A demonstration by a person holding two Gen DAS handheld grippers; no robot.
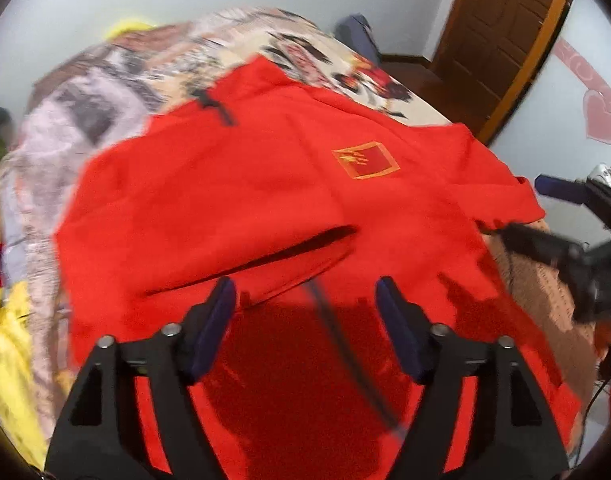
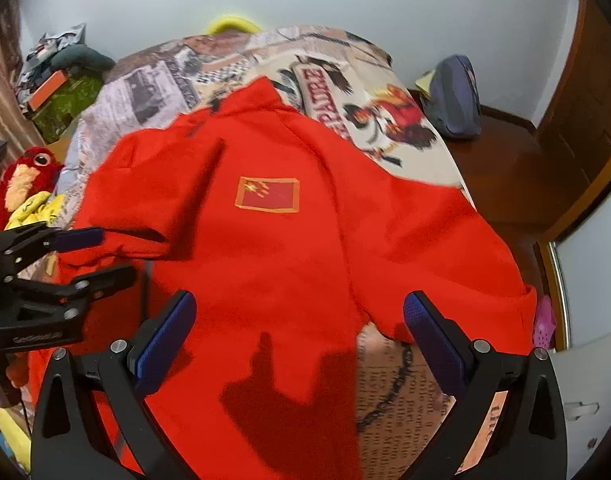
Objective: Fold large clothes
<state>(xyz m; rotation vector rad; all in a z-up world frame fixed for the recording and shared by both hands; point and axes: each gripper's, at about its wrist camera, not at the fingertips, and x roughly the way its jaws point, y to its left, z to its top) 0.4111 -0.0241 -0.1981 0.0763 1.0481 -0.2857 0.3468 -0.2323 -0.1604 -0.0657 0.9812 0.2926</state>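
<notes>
A large red top [image 1: 265, 184] with a small flag patch [image 1: 365, 160] lies spread on the bed, collar at the far end. One sleeve [image 1: 241, 264] lies folded inward over its body. My left gripper [image 1: 305, 292] hovers open just above the near part of the red cloth, with nothing between its fingers. The right wrist view shows the same top [image 2: 305, 240] and the left gripper [image 2: 101, 256] open at the garment's left edge by the folded sleeve. My right gripper [image 2: 299, 300] stands open over the lower hem, holding nothing; it appears at the right edge [image 1: 533, 210] of the left view.
The bed has a printed newspaper-style cover [image 2: 177, 72]. Yellow cloth [image 1: 9, 360] and a red plush toy [image 2: 25, 176] lie at its left side. A blue backpack [image 2: 453, 96] sits on the floor by the wall, with a wooden door [image 1: 501, 32] beyond.
</notes>
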